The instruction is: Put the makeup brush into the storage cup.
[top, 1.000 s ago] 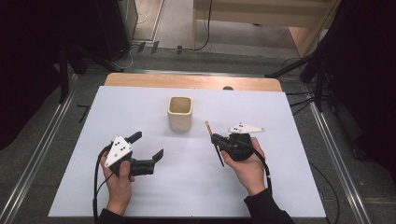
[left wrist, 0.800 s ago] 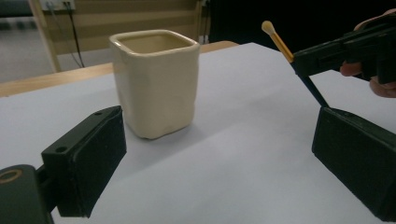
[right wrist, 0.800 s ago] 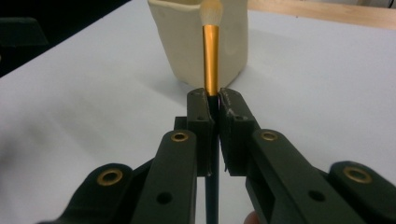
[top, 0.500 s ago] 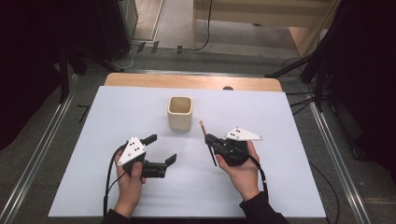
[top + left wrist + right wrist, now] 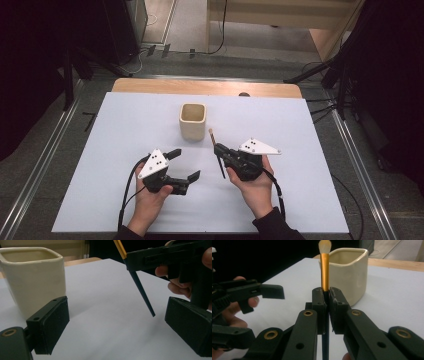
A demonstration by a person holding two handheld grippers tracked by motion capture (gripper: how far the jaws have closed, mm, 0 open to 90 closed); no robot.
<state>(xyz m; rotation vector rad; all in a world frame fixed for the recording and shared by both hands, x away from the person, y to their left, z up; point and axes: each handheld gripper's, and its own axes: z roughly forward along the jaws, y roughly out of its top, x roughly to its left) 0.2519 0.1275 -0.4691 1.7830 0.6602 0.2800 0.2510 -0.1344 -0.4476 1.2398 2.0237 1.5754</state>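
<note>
Item: brush (image 5: 325,267), clamped upright in the closed right gripper (image 5: 326,298), just beside the cup (image 5: 193,120). Left gripper (image 5: 182,165) held open, empty. Brush to be kept vertical, lowered centrally into cup.

No readable text, label, brand, number or sign appears on anything here.

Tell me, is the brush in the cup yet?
Not yet. Done: the right hand-held gripper has the brush clamped, bristles up. In hand: it holds the brush off the table, just short of the cup. Left: putting the brush in the cup, probably. The left hand-held gripper is open, holding nothing.
</note>
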